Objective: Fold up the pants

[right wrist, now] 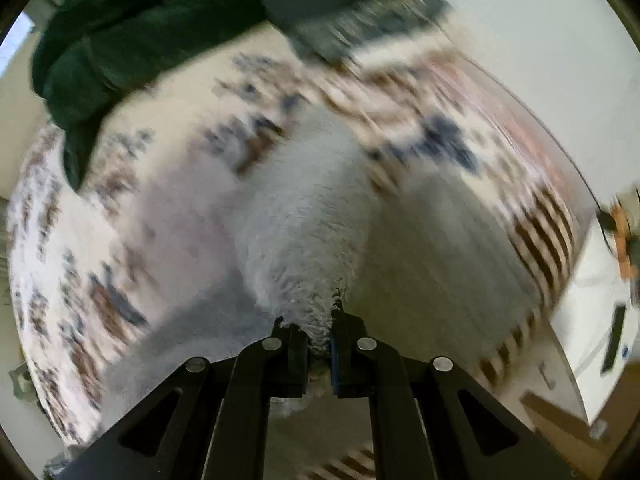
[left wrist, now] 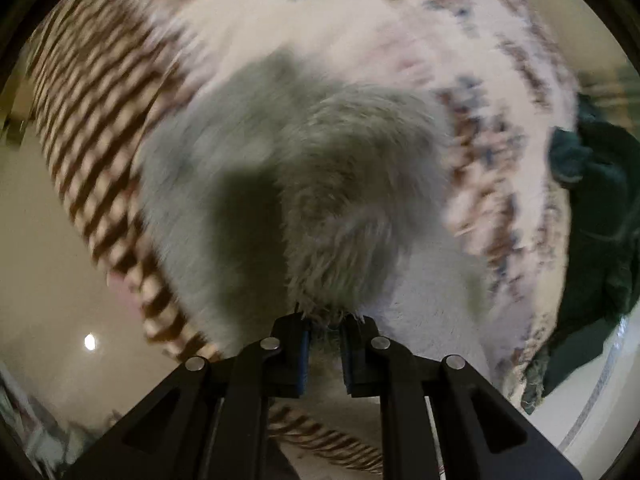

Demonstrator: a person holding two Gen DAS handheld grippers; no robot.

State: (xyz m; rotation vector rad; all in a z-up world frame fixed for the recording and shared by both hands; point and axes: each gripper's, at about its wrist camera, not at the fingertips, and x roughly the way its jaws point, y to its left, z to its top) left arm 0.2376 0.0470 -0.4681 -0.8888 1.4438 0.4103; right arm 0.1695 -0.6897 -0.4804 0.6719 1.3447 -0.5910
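Note:
The pants are pale grey and fuzzy [left wrist: 320, 184] and hang from both grippers above a patterned rug. In the left wrist view my left gripper [left wrist: 324, 320] is shut on a bunched edge of the pants, which drape away ahead of it. In the right wrist view my right gripper [right wrist: 320, 320] is shut on another bunched edge of the same pants [right wrist: 304, 216]. Both views are motion-blurred, so the shape of the pants is unclear.
A cream rug with brown stripes and blue marks [left wrist: 92, 128] lies below, also in the right wrist view [right wrist: 80, 240]. A dark green cloth [left wrist: 600, 208] lies at its edge, also in the right wrist view [right wrist: 132, 40]. A white unit [right wrist: 600, 300] stands at right.

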